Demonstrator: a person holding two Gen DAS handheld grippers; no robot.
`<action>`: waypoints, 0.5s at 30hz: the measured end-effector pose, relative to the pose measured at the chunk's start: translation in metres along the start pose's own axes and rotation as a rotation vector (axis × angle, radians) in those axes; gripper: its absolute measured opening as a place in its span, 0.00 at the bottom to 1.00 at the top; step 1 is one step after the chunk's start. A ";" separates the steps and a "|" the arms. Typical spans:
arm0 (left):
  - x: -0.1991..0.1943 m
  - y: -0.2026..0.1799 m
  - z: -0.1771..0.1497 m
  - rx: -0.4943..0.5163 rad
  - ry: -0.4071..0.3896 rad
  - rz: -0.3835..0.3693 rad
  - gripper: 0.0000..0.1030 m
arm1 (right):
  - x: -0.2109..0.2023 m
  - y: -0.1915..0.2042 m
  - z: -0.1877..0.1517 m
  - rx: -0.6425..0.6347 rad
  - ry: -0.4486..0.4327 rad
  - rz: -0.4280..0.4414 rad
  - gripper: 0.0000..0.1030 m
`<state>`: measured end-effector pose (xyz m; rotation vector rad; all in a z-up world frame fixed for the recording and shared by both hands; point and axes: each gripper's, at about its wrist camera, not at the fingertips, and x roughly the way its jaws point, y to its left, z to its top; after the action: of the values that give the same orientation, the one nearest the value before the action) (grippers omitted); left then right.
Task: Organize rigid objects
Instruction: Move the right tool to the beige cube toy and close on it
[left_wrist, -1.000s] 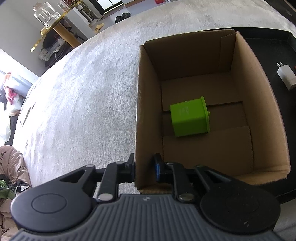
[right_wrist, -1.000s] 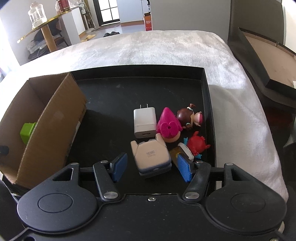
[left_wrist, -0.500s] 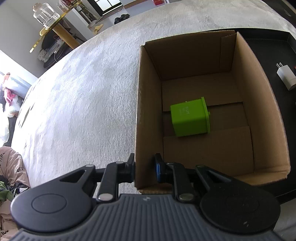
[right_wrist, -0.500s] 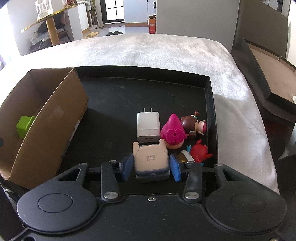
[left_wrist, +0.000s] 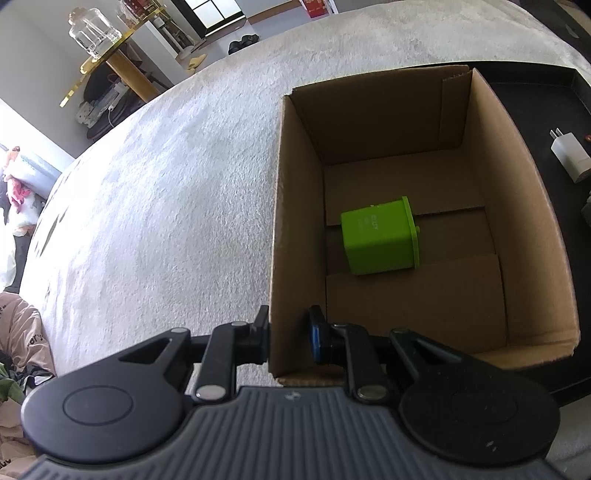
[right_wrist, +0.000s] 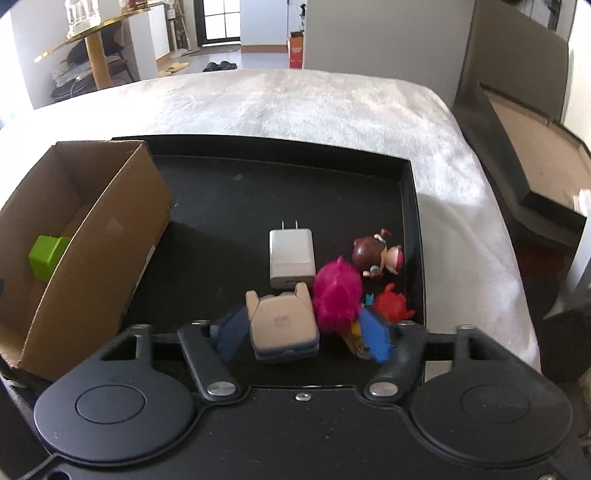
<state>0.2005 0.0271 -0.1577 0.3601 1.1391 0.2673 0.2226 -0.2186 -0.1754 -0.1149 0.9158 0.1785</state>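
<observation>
left gripper (left_wrist: 289, 338): clamped on the cardboard box (left_wrist: 275, 236) wall at 6 o'clock.
right gripper (right_wrist: 301, 334): jaws just widened, astride the beige charger (right_wrist: 282, 325), unpinched.
beige charger: on the black tray (right_wrist: 406, 192), 6 o'clock of the white plug adapter (right_wrist: 291, 258).

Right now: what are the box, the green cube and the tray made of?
Box: corrugated cardboard, matte brown, with raw cut edges and folded bottom flaps. Green cube: likely moulded plastic, smooth satin faces with crisp edges and faint embossed lettering. Tray: black and matte with a raised rim; plastic or coated board, can't tell.
</observation>
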 end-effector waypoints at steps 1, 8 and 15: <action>0.000 0.000 0.000 -0.001 0.001 0.000 0.18 | 0.002 0.001 0.001 -0.006 0.005 0.004 0.66; -0.001 -0.003 0.001 0.007 0.003 0.014 0.19 | 0.013 0.003 0.001 -0.001 0.027 0.016 0.65; 0.000 -0.005 0.001 0.015 0.004 0.023 0.19 | 0.019 0.000 0.002 0.001 0.003 0.017 0.60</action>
<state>0.2013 0.0224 -0.1589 0.3861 1.1419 0.2806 0.2356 -0.2160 -0.1893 -0.1062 0.9198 0.1941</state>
